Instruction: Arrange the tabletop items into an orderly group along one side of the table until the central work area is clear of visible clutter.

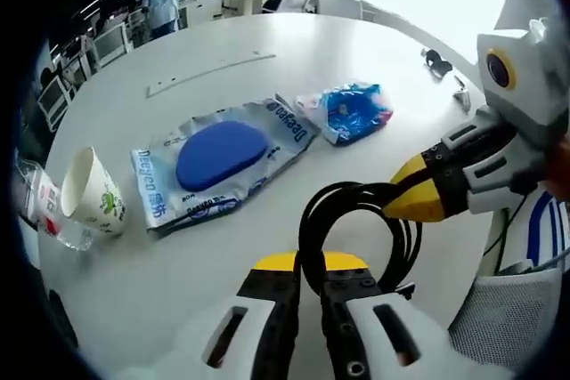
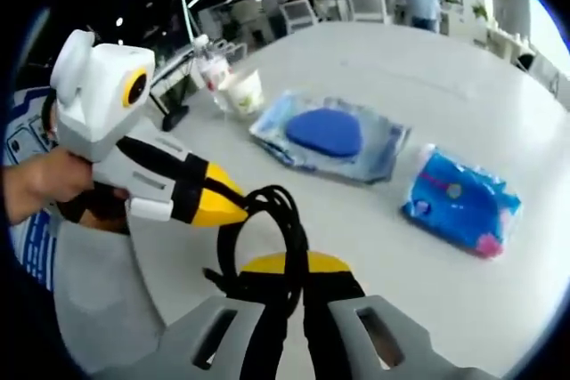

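Observation:
A coiled black cable (image 1: 305, 224) hangs above the round white table (image 1: 267, 42), held from two sides. In the left gripper view my left gripper (image 1: 309, 262) is shut on the coil's near side. My right gripper (image 1: 401, 198) comes in from the right, its yellow tips pinched on the far side. In the right gripper view the cable (image 2: 294, 220) runs between my right gripper's (image 2: 292, 264) shut jaws, and my left gripper (image 2: 233, 208) clamps it from the left. A blue pad in a clear packet (image 1: 223, 162) (image 2: 329, 135) and a blue tissue pack (image 1: 356, 111) (image 2: 459, 202) lie mid-table.
A paper cup (image 1: 89, 193) (image 2: 245, 91) lies tipped beside a clear plastic bottle (image 1: 36, 202) (image 2: 209, 68) near the table's edge. Small dark items (image 1: 436, 61) sit at the far rim. A person's hand (image 2: 44, 184) holds the left gripper. Chairs and people stand beyond the table.

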A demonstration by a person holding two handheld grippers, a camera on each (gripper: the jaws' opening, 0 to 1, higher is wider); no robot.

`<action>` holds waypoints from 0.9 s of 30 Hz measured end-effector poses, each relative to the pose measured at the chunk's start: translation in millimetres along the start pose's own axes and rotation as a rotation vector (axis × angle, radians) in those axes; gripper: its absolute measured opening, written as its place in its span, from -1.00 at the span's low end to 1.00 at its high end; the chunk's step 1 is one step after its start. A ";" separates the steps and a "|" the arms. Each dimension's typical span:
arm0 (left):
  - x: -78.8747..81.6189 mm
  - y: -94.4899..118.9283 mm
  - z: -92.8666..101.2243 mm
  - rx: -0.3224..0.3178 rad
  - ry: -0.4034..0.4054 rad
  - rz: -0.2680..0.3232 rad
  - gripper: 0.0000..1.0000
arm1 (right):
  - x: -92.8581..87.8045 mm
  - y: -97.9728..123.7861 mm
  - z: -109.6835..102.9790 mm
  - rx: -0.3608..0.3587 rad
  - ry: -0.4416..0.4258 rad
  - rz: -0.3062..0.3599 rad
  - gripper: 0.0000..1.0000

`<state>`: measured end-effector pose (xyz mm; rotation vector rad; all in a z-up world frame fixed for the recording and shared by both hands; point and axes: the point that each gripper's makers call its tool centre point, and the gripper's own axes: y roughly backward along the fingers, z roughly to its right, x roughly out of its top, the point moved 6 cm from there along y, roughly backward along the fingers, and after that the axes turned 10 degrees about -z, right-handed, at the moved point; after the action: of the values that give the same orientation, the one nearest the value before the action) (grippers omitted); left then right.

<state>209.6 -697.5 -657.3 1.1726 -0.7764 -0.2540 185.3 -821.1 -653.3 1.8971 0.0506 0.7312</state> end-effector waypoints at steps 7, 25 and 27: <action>5.6 -10.6 -3.5 -0.004 0.000 -0.026 -0.91 | 2.0 -8.5 9.5 -0.012 0.020 -0.005 -1.00; 6.2 -32.5 -14.3 -0.024 0.029 -0.085 -0.90 | 3.9 -31.2 21.1 -0.049 0.087 0.006 -1.00; 6.8 -33.7 -15.3 -0.024 0.031 -0.085 -0.89 | 3.8 -32.1 22.0 -0.052 0.087 0.008 -1.00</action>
<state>231.6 -703.4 -687.3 1.1858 -0.6956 -0.3148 208.9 -823.5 -684.4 1.8166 0.0781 0.8134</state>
